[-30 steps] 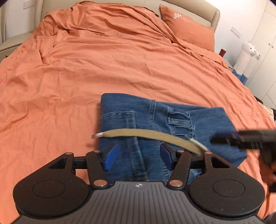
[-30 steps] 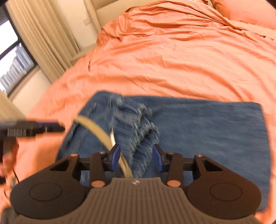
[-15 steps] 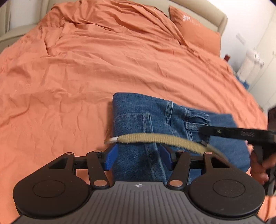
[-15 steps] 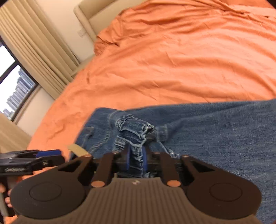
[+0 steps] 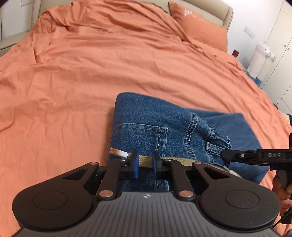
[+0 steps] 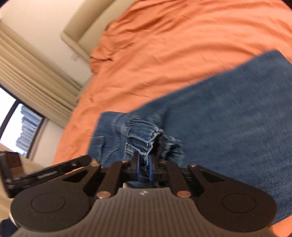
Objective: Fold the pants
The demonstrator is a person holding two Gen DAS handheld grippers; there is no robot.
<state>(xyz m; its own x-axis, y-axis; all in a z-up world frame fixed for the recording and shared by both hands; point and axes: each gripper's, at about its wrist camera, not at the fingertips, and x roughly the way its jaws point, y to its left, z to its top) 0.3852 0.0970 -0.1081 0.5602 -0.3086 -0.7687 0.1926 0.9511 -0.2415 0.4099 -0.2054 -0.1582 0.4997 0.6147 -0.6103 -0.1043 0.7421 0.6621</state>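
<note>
Blue jeans lie folded on the orange bed, with a tan webbing belt in the waistband. My left gripper is shut on the waistband and belt at the near left corner, beside the belt's metal tip. My right gripper is shut on the bunched denim waistband and lifts it off the bed; it also shows at the right of the left wrist view. The rest of the jeans spread flat to the right.
The orange duvet covers the whole bed, with a pillow and beige headboard at the far end. White plush toys and wardrobe doors stand at the right. Curtains and a window are at the left.
Both grippers closed: the right one first on the waistband, then the left on the belt and waistband. The waist end is lifted and bunched, and both views have tilted.
</note>
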